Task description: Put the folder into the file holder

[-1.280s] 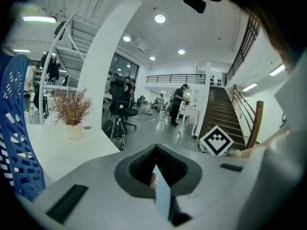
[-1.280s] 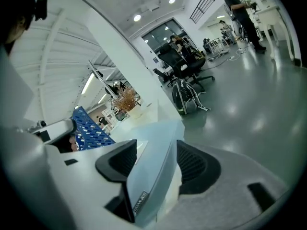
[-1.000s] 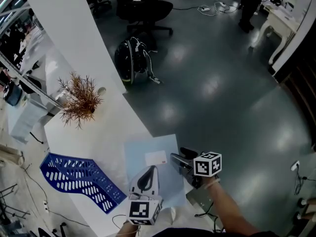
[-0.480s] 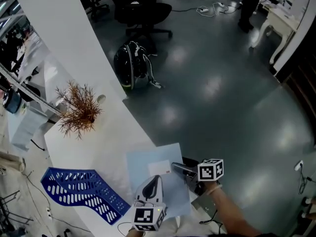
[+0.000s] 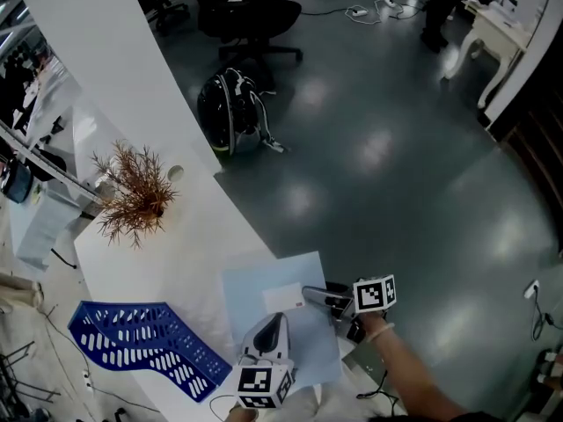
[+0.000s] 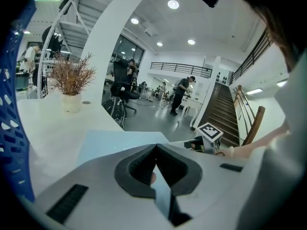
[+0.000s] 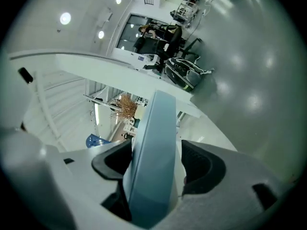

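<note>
At the desk [image 5: 176, 262] edge, our left gripper [image 5: 272, 318] jaws pinch the folder [image 5: 286, 323]. The right gripper [image 5: 310, 296] jaws have just spread around it. Held one-sided, it may droop and miss the file holder [image 5: 141, 337].

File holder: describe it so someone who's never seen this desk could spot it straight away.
Start at the long white desk. At its near end, left of the pale blue folder and closer in than the dried plant, sits the file holder. It is the only deep blue thing there, and its walls are perforated with slots.
</note>
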Tool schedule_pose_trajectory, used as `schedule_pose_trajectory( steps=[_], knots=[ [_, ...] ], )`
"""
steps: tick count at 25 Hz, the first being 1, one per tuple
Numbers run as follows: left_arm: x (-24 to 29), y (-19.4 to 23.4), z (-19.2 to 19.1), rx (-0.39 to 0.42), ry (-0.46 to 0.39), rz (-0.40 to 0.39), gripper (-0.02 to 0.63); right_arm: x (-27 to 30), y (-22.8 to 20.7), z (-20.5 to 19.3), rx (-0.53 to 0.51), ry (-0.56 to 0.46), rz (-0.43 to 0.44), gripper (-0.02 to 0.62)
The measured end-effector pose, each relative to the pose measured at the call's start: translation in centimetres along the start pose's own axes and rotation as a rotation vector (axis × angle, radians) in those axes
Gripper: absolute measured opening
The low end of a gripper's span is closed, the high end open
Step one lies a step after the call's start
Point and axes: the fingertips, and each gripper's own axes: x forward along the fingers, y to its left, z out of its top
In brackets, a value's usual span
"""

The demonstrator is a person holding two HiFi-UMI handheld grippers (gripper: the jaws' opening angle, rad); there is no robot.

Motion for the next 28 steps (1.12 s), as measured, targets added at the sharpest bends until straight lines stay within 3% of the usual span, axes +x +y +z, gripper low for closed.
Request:
schedule_pose_trajectory(
  steps=[3,5,10,28],
  knots=[
    [-0.1,0.0,0.0,0.001,-0.001,-0.002,0.005,0.1,0.1,-0.1,0.019,0.011,0.017,0.3],
    [-0.1,0.0,0.0,0.0,-0.003,0.0,0.005,0.1,0.3,-0.2,0.02,0.022,0.037,0.251],
    [-0.4,0.1,0.1,-0.008,-0.005,0.006,0.005,-0.1,0.5,-0.3,0.053,0.025,0.052,0.217],
    [-2.5,-1.4,1.3,-0.001,-0.044,0.033,0.005,-4.6,2.3,1.3,0.173,-0.101,0.047,0.15]
  ],
)
